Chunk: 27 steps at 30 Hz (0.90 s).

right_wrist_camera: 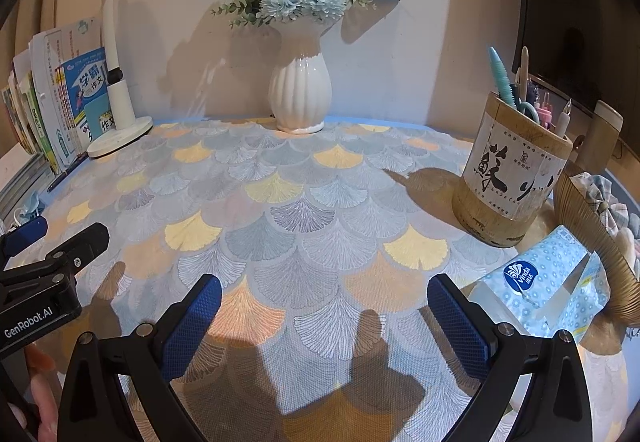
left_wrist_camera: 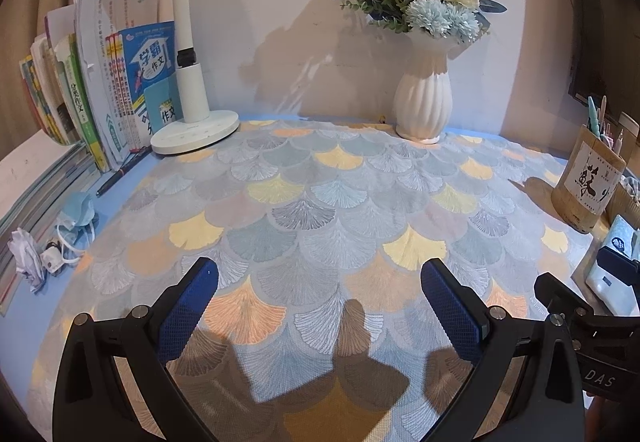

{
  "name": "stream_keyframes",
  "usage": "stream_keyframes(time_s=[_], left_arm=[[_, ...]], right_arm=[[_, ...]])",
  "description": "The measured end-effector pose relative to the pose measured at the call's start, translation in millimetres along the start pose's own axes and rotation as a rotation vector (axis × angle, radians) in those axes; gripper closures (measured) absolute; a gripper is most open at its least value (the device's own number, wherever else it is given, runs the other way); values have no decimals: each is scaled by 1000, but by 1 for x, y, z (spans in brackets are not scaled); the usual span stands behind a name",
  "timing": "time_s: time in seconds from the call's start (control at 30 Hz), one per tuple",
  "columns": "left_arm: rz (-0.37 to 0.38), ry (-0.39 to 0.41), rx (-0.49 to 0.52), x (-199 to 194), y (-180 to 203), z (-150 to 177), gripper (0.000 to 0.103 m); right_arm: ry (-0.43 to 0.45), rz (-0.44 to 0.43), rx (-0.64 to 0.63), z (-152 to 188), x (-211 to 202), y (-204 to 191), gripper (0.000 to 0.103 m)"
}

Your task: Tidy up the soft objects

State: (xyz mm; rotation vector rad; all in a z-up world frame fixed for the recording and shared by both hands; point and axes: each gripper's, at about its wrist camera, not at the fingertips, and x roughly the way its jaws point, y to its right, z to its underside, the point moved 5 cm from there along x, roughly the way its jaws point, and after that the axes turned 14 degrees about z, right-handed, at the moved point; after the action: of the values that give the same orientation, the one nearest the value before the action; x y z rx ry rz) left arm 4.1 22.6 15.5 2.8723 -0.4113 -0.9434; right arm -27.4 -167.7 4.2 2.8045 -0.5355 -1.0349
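1. Your left gripper [left_wrist_camera: 320,306] hovers over the tabletop [left_wrist_camera: 320,201], fingers [left_wrist_camera: 192,306] wide, holding nothing.
2. Your right gripper [right_wrist_camera: 324,318] is likewise spread wide and empty.
3. The mask [left_wrist_camera: 78,211] lies far left of the vase [left_wrist_camera: 424,101], well apart from both.
4. The tissue pack [right_wrist_camera: 548,282] sits just beside your right gripper, right of the vase.
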Motion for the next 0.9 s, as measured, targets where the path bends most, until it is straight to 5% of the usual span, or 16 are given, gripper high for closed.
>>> stream_keyframes(time_s=[0.9], left_arm=[[-49,-51,-33,7,-8,4,1]], right_arm=[[15,-7,-26,-1,-1,-3,0]])
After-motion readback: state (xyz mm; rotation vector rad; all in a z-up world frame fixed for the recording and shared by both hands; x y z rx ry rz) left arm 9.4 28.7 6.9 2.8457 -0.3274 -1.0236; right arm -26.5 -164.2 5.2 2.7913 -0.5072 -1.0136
